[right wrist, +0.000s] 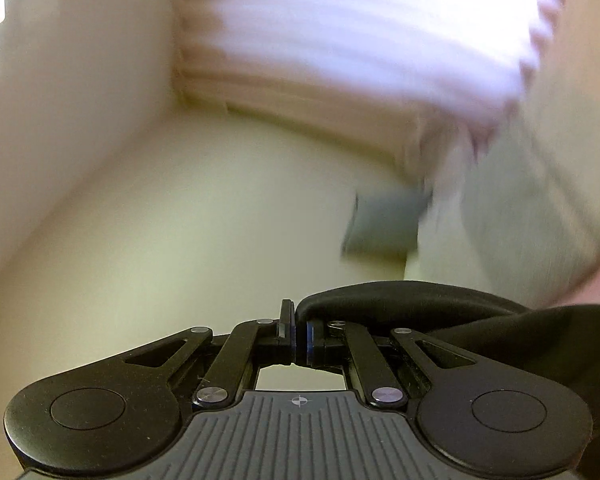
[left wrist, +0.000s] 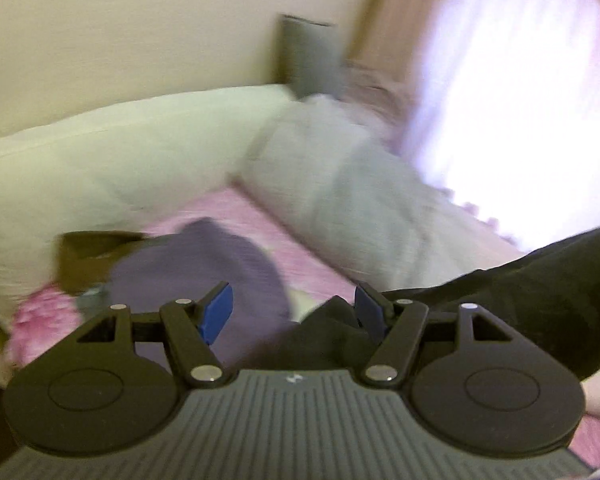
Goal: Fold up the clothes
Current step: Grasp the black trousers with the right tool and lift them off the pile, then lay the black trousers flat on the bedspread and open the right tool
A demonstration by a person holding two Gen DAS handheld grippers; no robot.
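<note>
Pink bedding [left wrist: 260, 220] is blurring below as the right gripper [right wrist: 299, 334] is pinching limp black cloth [right wrist: 400, 300], left gripper [left wrist: 292, 312] gaping wide, empty.

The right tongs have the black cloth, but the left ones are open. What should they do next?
Probably close the left tongs on the black cloth lying between them. The right tongs pinch its edge already, and a fold likely needs two held points.
</note>
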